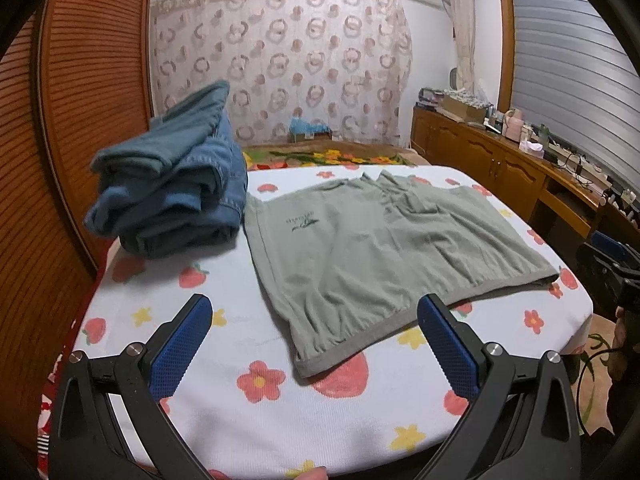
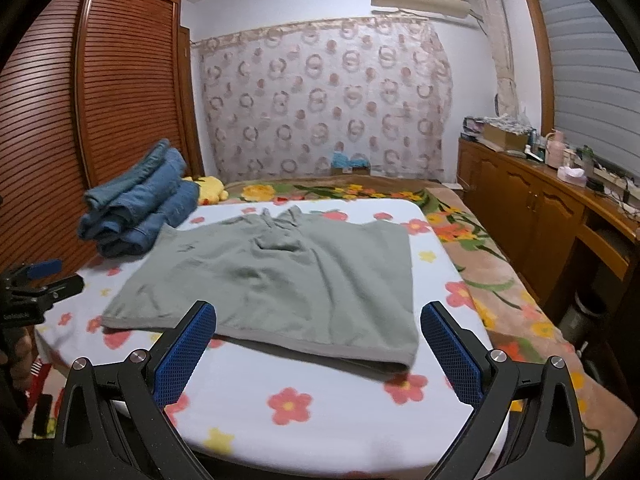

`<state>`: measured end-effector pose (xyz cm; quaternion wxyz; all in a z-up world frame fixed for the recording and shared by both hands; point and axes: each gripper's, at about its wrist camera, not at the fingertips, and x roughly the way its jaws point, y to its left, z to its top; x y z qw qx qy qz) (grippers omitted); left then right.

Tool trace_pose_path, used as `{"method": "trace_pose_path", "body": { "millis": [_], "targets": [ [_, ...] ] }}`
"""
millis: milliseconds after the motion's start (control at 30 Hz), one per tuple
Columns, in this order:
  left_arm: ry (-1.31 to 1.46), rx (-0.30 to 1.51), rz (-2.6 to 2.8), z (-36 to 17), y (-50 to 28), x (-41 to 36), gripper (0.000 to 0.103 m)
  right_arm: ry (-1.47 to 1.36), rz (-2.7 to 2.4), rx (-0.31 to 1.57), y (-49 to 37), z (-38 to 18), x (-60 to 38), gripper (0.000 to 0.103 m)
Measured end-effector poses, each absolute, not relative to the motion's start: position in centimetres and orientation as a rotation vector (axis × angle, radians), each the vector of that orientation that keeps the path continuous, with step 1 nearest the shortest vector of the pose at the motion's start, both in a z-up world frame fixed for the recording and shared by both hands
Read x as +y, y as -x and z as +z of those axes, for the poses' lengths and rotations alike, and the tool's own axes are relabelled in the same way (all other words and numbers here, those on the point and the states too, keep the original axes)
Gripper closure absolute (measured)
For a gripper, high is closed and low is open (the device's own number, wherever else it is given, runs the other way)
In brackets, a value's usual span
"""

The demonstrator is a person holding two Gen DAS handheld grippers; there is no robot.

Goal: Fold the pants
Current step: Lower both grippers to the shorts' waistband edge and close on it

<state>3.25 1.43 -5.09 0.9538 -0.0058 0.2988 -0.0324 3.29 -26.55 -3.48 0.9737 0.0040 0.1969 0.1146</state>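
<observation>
Two grippers hover above the near edge of the table, each with its blue-padded jaws spread wide and holding nothing: the left gripper (image 1: 314,344) and the right gripper (image 2: 318,346). Straight ahead at twelve o'clock the grey-green pants (image 1: 384,240) lie flat on the flowered cloth (image 1: 248,412), their waistband nearest the grippers and just beyond the fingertips. A small dark print, too blurred to read, sits towards ten o'clock. Further out at ten o'clock a stack of folded jeans (image 2: 136,208) rests beside the pants, perhaps touching their edge.
</observation>
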Motion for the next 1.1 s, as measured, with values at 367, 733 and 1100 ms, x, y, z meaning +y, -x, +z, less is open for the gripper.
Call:
{"method": "trace_pose_path", "body": {
  "millis": [367, 733, 1100],
  "targets": [
    [0.029, 0.682, -0.087, -8.1, -4.7, 2.5, 0.0, 0.022, 0.247, 0.487, -5.0, -4.7, -27.6, 0.016],
    [0.023, 0.752, -0.101, -10.1, -5.4, 2.8, 0.001, 0.024, 0.268, 0.562, -4.7, -5.0, -28.9, 0.047],
    [0.017, 0.789, -0.106, -11.3, -5.8, 2.7, 0.001, 0.009, 0.231, 0.596, -4.1, -4.7, -29.5, 0.062]
  ]
}}
